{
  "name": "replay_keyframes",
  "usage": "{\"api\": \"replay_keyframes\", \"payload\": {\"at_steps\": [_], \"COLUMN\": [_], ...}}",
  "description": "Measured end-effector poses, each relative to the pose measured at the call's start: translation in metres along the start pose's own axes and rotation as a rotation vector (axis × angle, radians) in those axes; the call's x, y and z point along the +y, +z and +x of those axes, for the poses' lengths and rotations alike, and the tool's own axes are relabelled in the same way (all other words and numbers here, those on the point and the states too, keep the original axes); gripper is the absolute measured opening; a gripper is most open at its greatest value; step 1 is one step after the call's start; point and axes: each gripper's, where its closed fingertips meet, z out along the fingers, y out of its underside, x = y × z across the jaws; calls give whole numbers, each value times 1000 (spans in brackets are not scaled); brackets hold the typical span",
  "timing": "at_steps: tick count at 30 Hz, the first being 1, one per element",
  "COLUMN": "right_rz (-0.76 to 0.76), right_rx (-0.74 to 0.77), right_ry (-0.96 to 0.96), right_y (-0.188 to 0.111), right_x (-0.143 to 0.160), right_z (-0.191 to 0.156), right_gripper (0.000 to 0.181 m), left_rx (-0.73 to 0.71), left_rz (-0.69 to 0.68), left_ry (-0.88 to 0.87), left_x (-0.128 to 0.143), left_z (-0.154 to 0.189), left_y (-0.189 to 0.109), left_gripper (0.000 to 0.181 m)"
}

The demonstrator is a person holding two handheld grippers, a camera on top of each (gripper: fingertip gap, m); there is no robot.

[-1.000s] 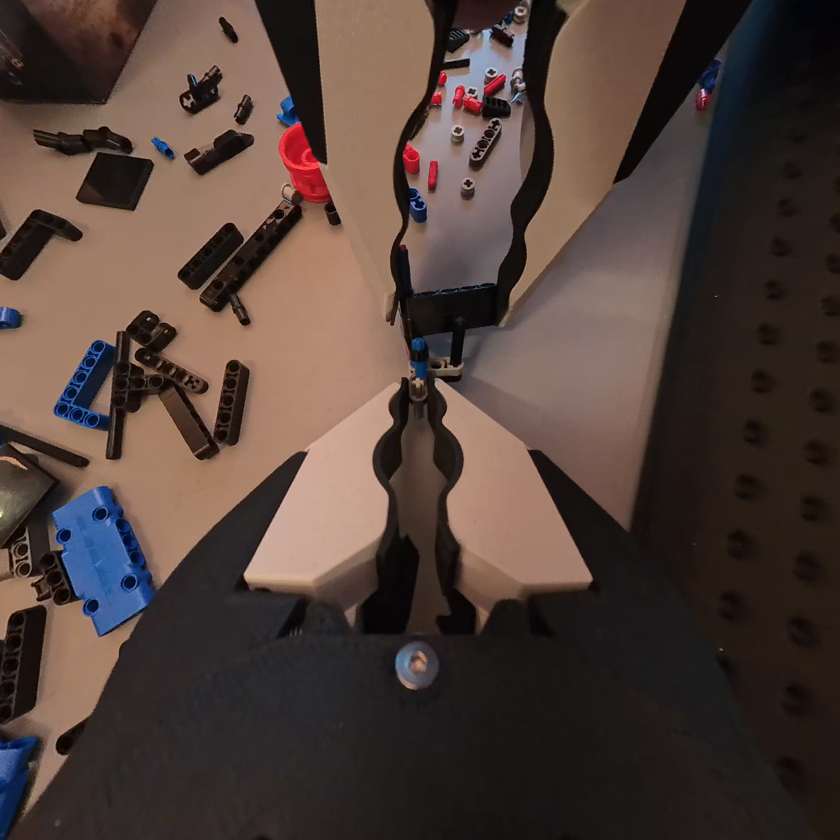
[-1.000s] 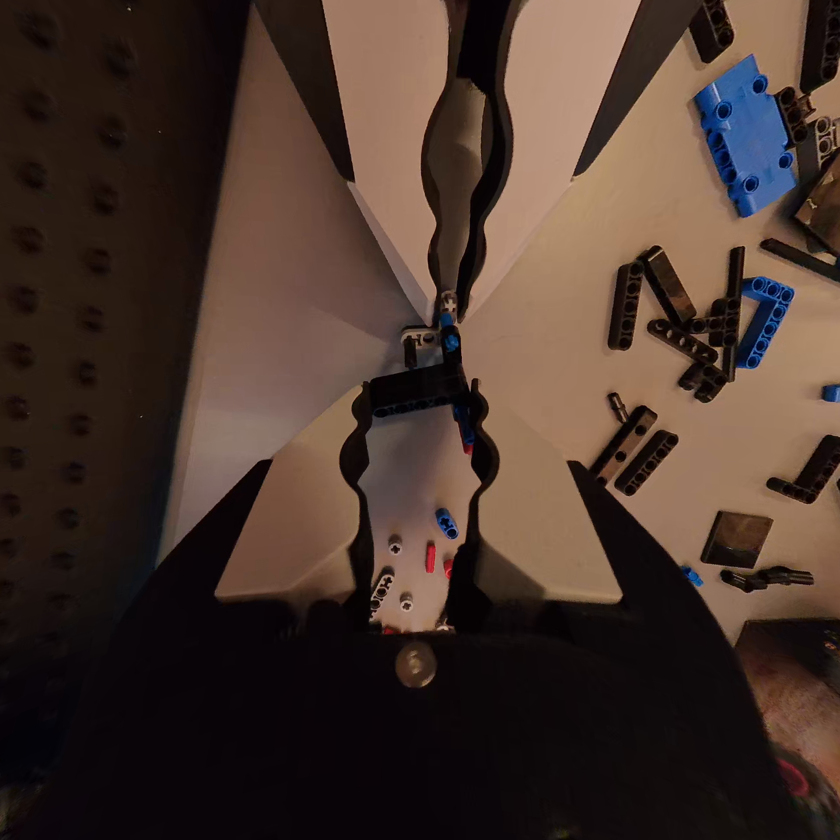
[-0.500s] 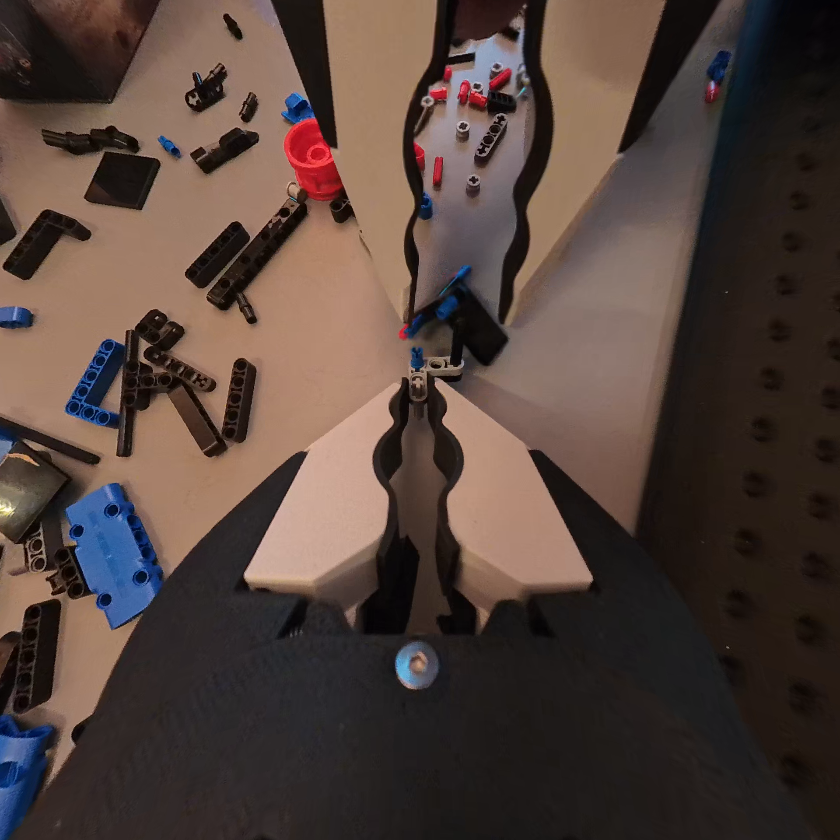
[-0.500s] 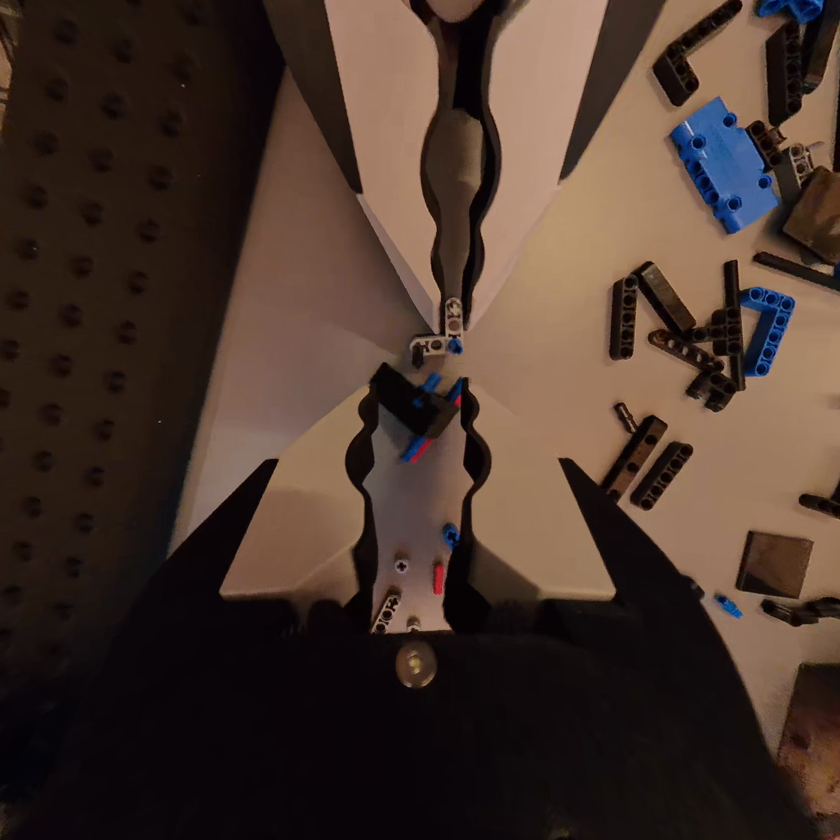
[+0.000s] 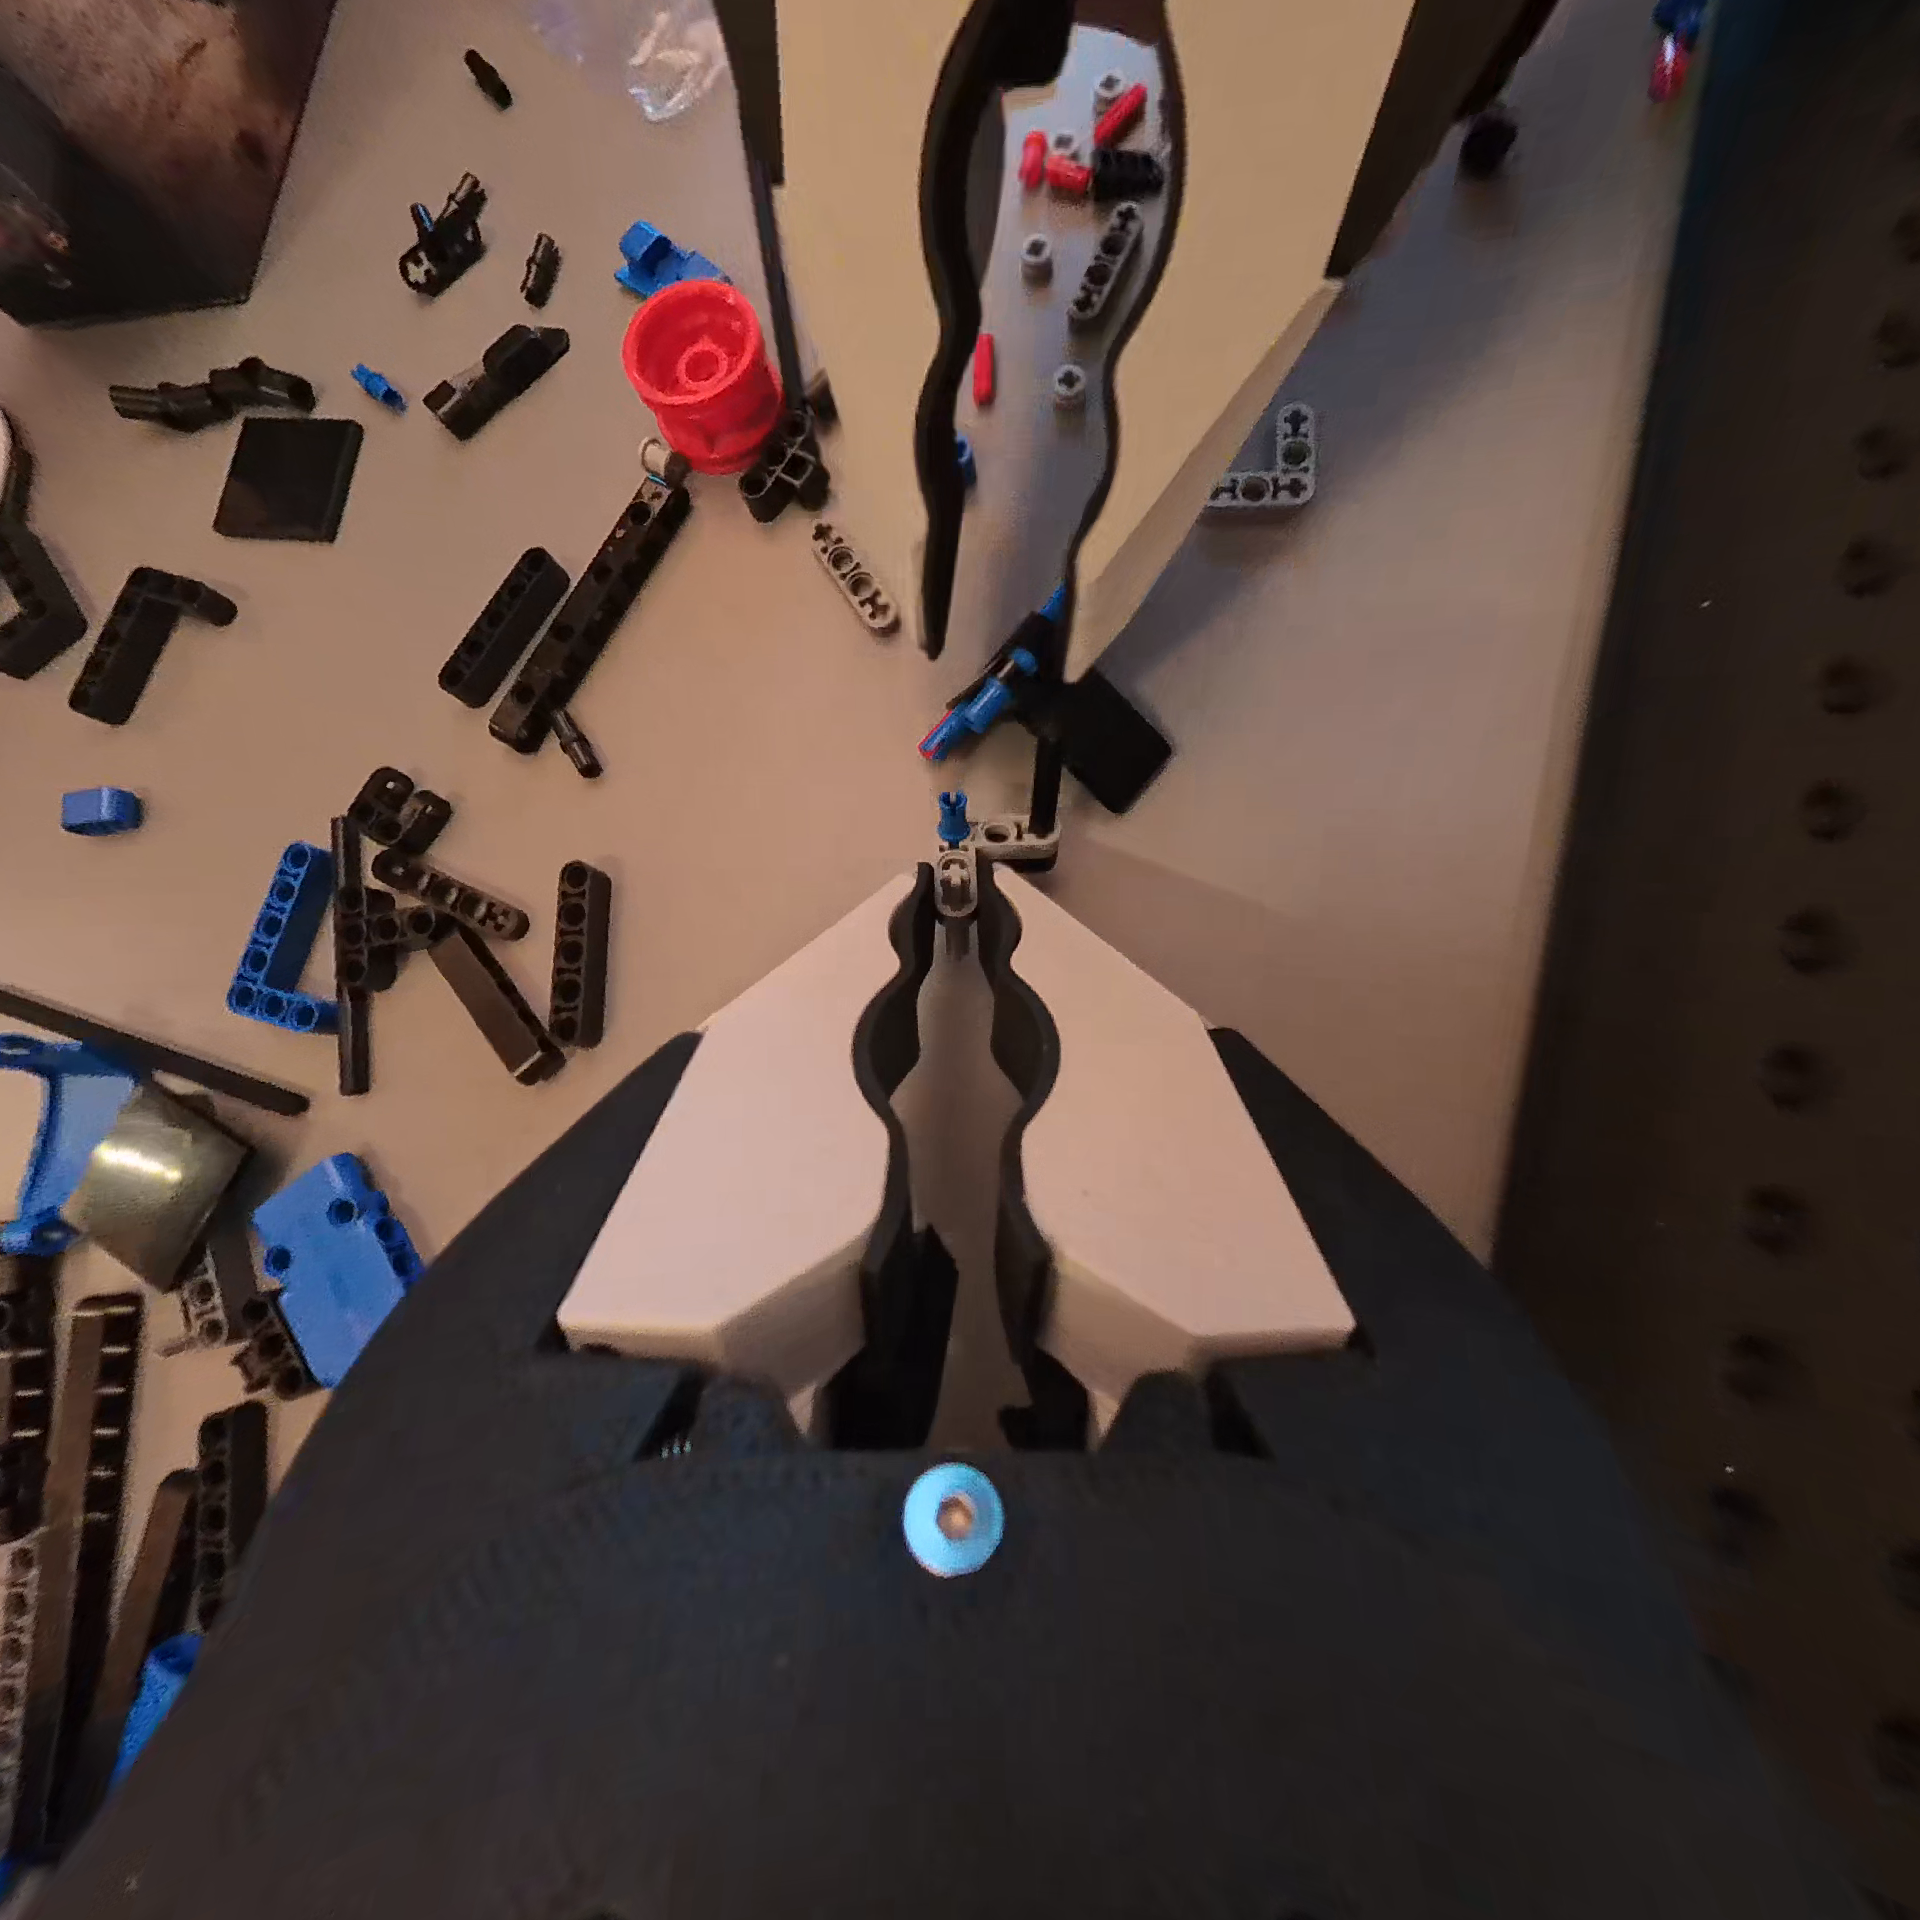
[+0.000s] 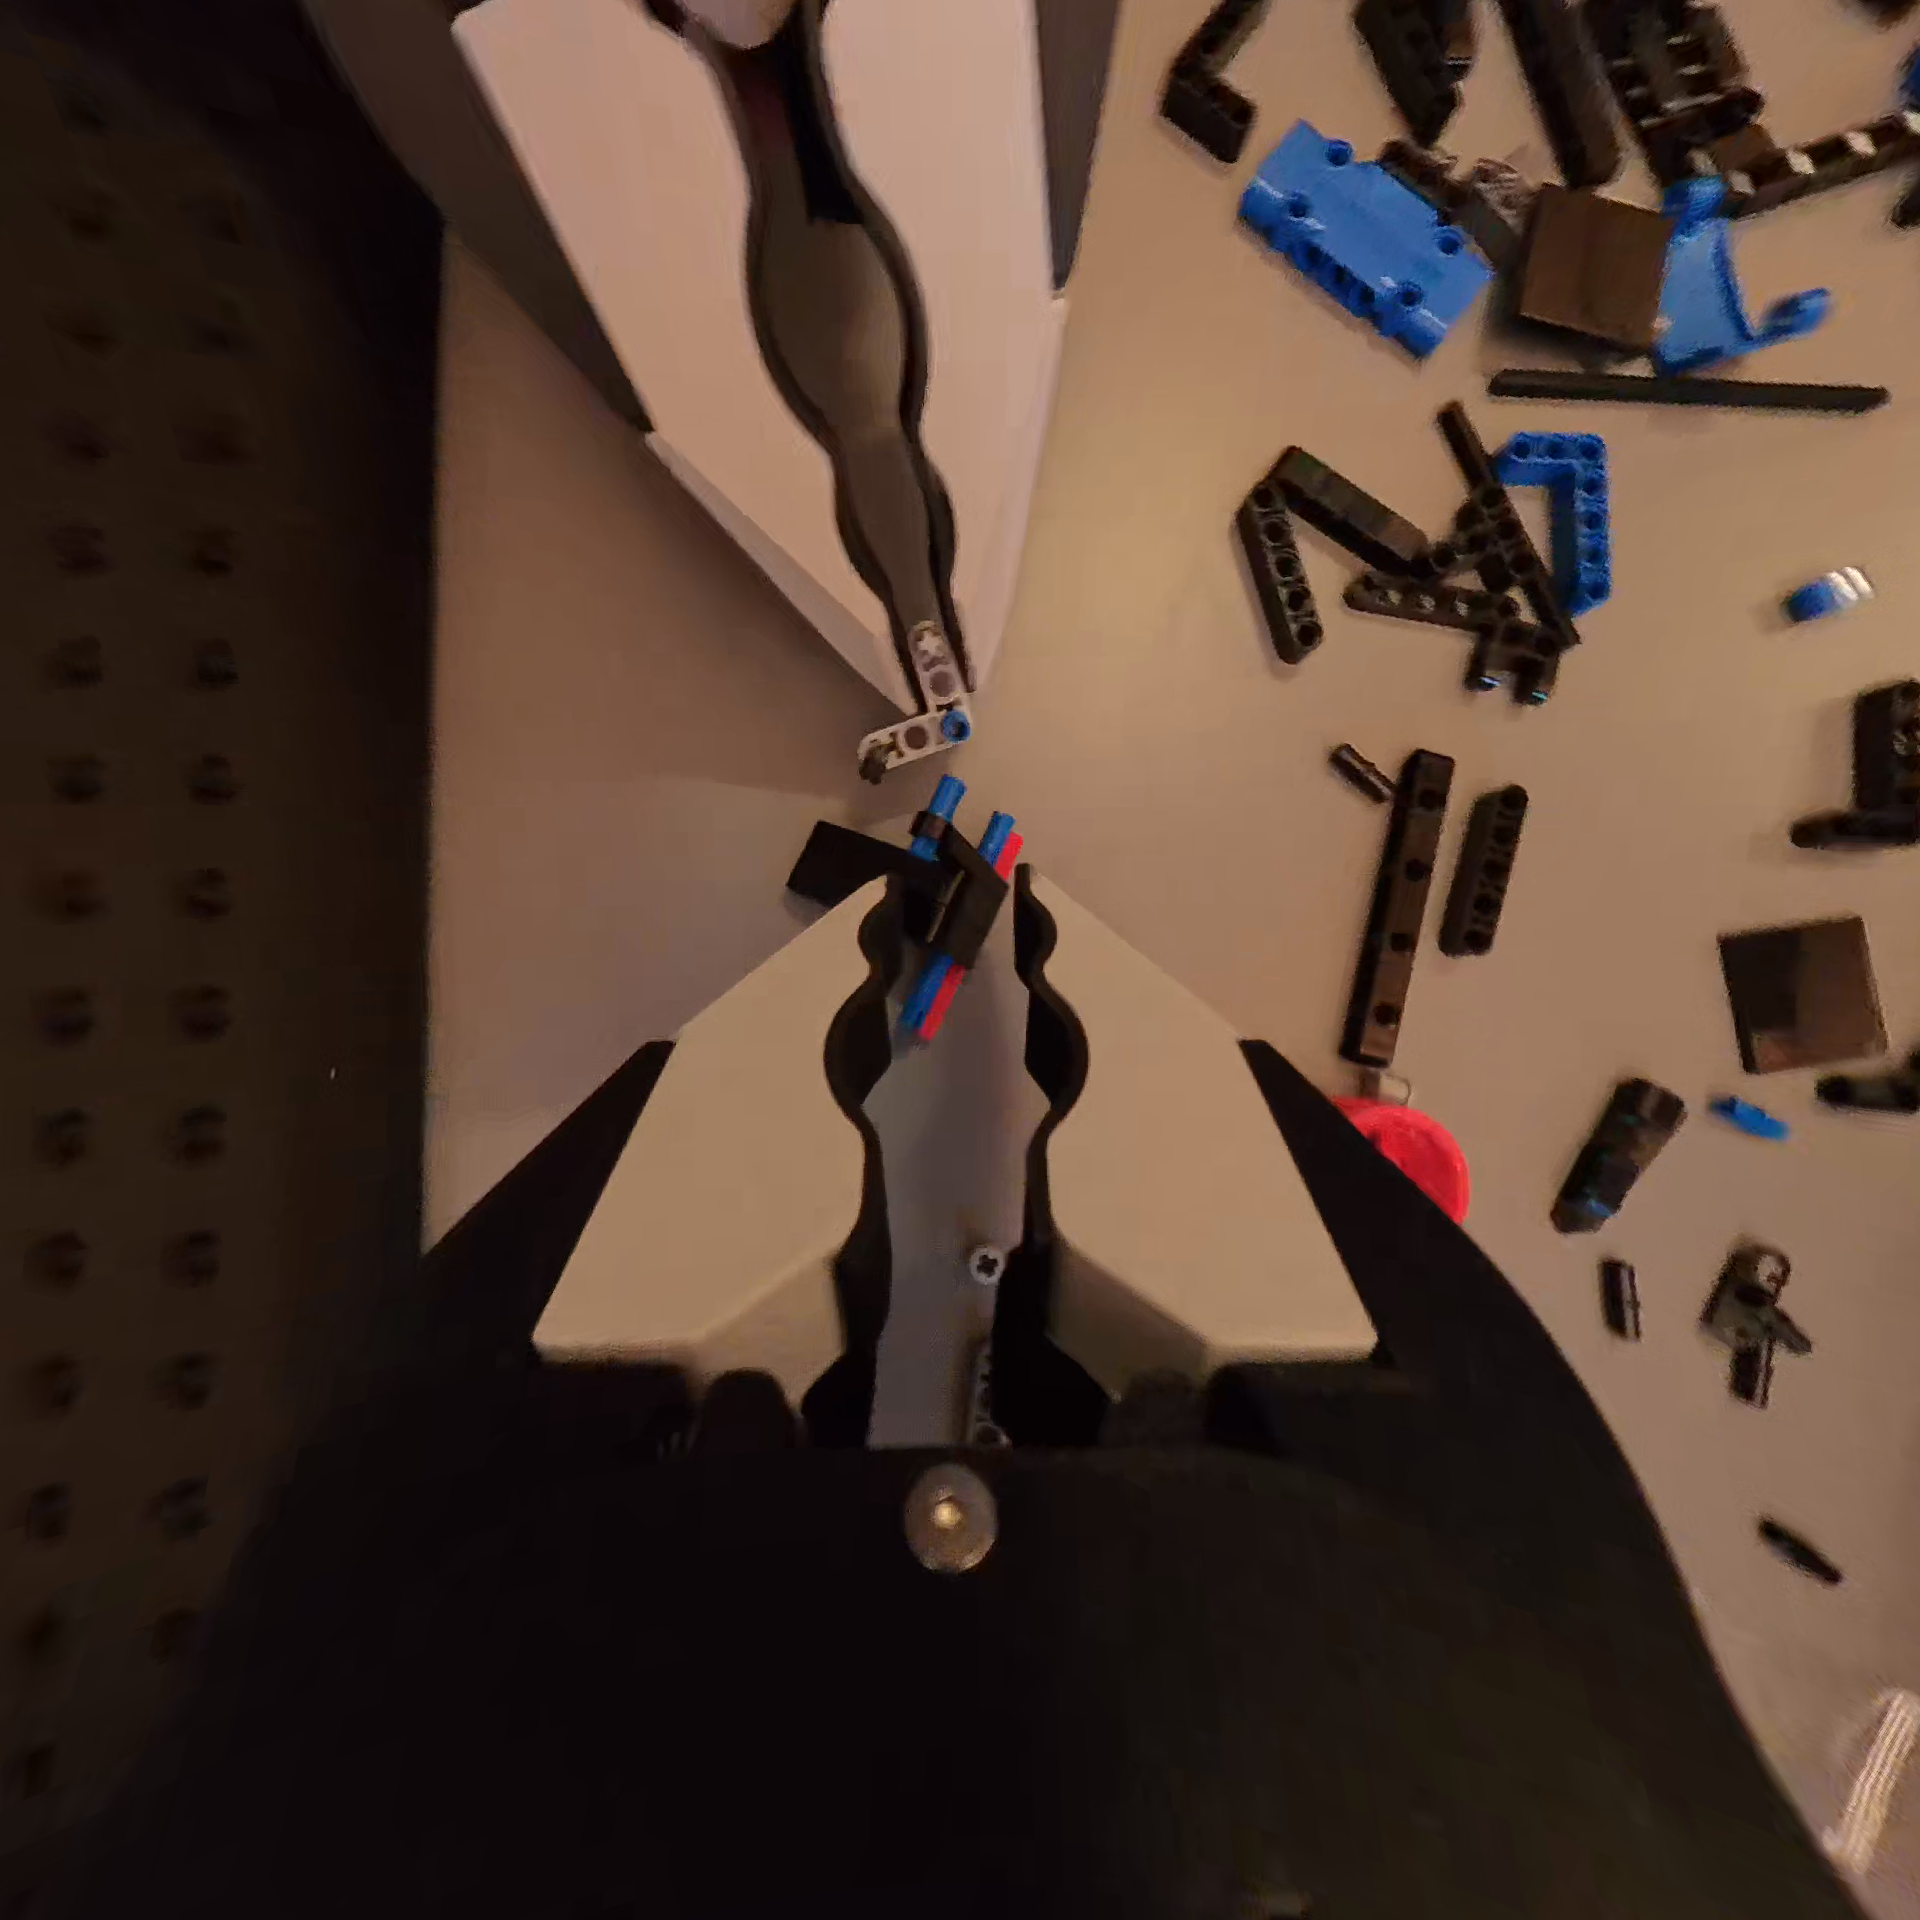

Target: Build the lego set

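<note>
The left gripper [image 5: 956,883] has its fingertips pinched on a small grey L-shaped lego piece [image 5: 997,836]. This piece carries a blue pin [image 5: 948,814] at its corner and a black axle [image 5: 1044,769] at its far end. In the right wrist view the same grey piece [image 6: 925,707] stands at 12 o'clock from the right gripper [image 6: 951,883].

The right gripper is partly closed around a black lego sub-assembly [image 6: 961,894] with blue and red pins through it. The assembly touches the finger at the 9 o'clock side, but on the other side I cannot tell if there is contact, so maybe the grip is loose. In the left wrist view this assembly [image 5: 1101,727] hangs just beyond the grey piece, at 1 o'clock from it, near but apart.

On the table [image 5: 779,748], at 9 to 11 o'clock from the left gripper, lie many loose pieces: black beams [image 5: 582,613], a blue frame [image 5: 275,935], a red wheel hub [image 5: 701,374]. A second grey L-shaped piece [image 5: 1273,468] lies at 1 o'clock.
</note>
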Motion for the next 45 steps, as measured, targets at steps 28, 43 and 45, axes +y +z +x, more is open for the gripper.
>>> {"api": "replay_keyframes", "payload": {"at_steps": [28,43,45], "right_rz": [209,217,220], "right_rx": [167,222,228], "right_ry": [53,-11,-19], "right_y": [7,10,10], "right_x": [-15,-20,-20], "right_z": [8,7,6], "right_gripper": [0,0,0], "left_rx": [-47,-104,-121], "left_rz": [-94,-208,-227], "left_ry": [222,424,451], "left_x": [-3,-2,-3], "left_z": [-12,-15,-16], "left_y": [0,1,1], "left_gripper": [5,5,5]}}
